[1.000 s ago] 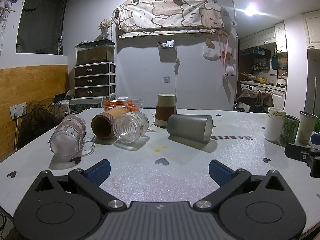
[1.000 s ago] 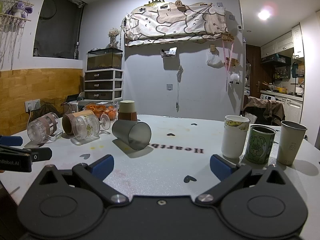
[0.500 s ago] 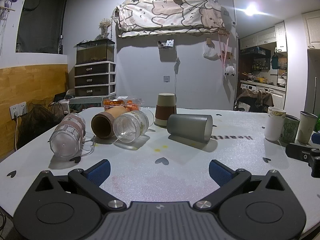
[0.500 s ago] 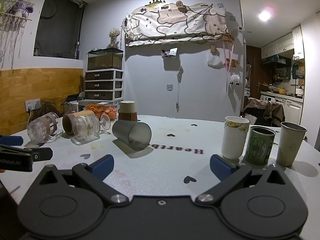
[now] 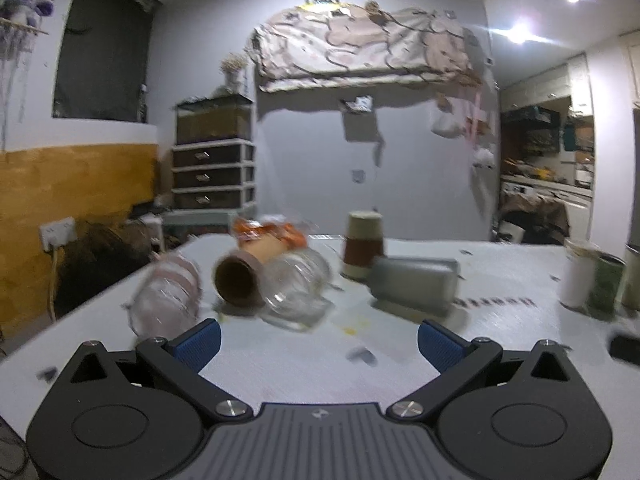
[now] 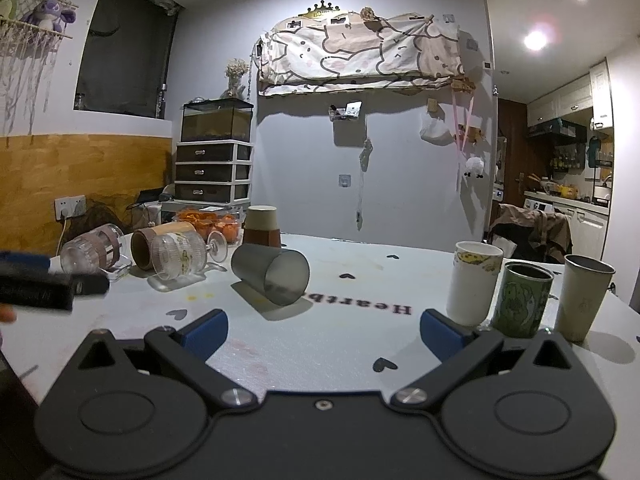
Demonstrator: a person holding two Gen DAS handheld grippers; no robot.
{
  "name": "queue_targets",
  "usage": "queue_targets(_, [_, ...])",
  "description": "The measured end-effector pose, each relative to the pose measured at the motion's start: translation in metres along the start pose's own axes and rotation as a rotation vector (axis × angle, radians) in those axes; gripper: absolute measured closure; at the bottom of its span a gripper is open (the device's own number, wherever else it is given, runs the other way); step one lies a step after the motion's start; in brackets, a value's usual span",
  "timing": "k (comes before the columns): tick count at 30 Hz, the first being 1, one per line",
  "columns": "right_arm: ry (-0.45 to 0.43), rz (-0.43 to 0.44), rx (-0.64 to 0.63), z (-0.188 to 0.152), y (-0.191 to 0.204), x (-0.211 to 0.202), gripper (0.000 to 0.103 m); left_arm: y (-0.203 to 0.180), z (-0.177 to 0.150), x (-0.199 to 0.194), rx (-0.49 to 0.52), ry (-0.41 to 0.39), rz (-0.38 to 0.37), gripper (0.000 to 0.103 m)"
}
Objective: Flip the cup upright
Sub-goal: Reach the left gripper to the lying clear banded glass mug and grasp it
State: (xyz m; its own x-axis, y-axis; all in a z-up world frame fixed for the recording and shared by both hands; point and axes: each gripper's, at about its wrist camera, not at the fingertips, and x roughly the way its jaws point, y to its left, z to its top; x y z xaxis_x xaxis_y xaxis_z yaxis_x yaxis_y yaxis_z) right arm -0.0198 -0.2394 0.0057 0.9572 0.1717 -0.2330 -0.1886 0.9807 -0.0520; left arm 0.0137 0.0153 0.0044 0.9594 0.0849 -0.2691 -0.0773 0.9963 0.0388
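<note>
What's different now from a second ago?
The left gripper has started moving: its view is now blurred and the tipped cups look nearer. Nothing was grabbed or released; both grippers remain open. The right gripper and the grey cup, lying on its side, stayed put.

This was somebody's home, a lived-in dining corner. A cartoon-print blanket point(image 6: 360, 54) hung on the wall at twelve o'clock, a plastic drawer unit point(image 6: 214, 172) with a glass tank point(image 6: 218, 120) on top stood at eleven, and a plush toy point(image 6: 48, 12) sat in a macramé hanger at ten. At three o'clock, a kitchen point(image 6: 572, 184) opened up, cabinets and bottles showing. The white table point(image 6: 340, 344) carried heart marks.
</note>
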Motion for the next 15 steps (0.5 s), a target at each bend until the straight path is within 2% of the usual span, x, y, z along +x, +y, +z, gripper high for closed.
queue_targets(7, [-0.012, 0.035, -0.015, -0.007, 0.008, -0.007, 0.000, 0.036, 0.037, 0.040, 0.027, -0.044, 0.129, 0.000])
queue_targets(12, [-0.015, 0.034, -0.009, -0.009, 0.008, -0.009, 0.000, 0.076, 0.062, 0.080, 0.007, -0.003, 0.207, 0.000])
queue_targets(15, [-0.009, 0.036, 0.003, -0.011, 0.007, -0.008, 0.000, 0.096, 0.071, 0.107, 0.018, 0.058, 0.229, 0.001])
